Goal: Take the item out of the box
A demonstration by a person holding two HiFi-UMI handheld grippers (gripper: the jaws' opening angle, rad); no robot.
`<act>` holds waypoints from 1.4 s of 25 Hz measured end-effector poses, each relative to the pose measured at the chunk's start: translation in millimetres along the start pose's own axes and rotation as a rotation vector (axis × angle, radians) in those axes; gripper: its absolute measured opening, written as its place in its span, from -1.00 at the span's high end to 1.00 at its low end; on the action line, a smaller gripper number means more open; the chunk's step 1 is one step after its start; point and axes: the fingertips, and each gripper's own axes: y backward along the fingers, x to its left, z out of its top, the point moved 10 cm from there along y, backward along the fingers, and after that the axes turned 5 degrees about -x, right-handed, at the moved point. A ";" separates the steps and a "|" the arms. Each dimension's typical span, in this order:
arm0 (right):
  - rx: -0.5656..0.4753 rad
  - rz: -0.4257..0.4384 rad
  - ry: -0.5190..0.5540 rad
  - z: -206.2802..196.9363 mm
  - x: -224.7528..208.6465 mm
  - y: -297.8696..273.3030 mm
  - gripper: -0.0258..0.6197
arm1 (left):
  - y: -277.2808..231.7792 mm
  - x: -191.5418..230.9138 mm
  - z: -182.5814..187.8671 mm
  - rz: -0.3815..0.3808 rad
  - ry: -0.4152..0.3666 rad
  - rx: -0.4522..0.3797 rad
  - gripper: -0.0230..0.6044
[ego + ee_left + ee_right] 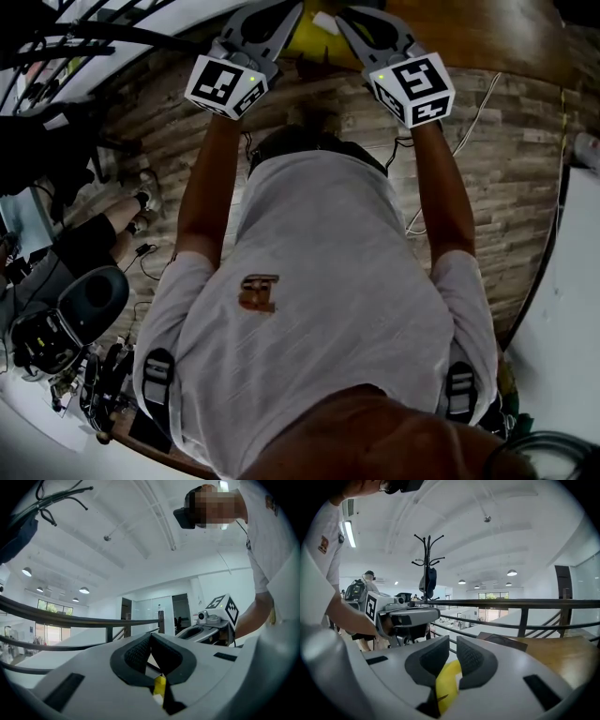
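Head view: the 2 grippers reach forward side by side, left gripper (272,23) and right gripper (370,28), with the yellow item (314,42) between their tips, by a wooden table (487,37).

Left gripper view: the jaws stand narrow, pinching a yellow item's edge.

Right gripper view: the jaws are closed on the yellow item, before a railing (511,603).

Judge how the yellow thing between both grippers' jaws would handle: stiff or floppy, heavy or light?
The yellow thing curves between the shut jaws of the right gripper, so it is probably thin and bendy. Only a narrow strip shows in the left gripper, so it is likely light.
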 end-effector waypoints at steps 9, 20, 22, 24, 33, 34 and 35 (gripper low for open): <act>0.098 -0.006 0.023 -10.3 4.0 -33.4 0.80 | 4.5 23.0 -10.4 -0.037 0.028 0.019 0.86; 0.291 0.002 0.033 -44.1 -7.5 -83.3 0.31 | 1.7 57.3 -24.0 -0.058 0.056 0.022 0.86; 0.348 0.007 0.035 -51.0 -9.6 -90.7 0.26 | -0.3 61.9 -25.3 -0.063 0.060 0.023 0.86; 0.406 0.010 0.028 -58.1 -10.9 -96.7 0.24 | -2.0 65.4 -27.0 -0.067 0.064 0.021 0.86; 0.600 0.000 0.063 -84.9 -18.5 -116.5 0.18 | -6.1 78.4 -35.0 -0.073 0.082 0.022 0.86; 0.617 -0.002 0.061 -87.8 -21.1 -118.8 0.18 | -6.8 79.7 -36.8 -0.073 0.085 0.025 0.86; 0.632 -0.001 0.057 -90.3 -23.6 -121.0 0.18 | -7.5 81.1 -38.3 -0.073 0.087 0.027 0.86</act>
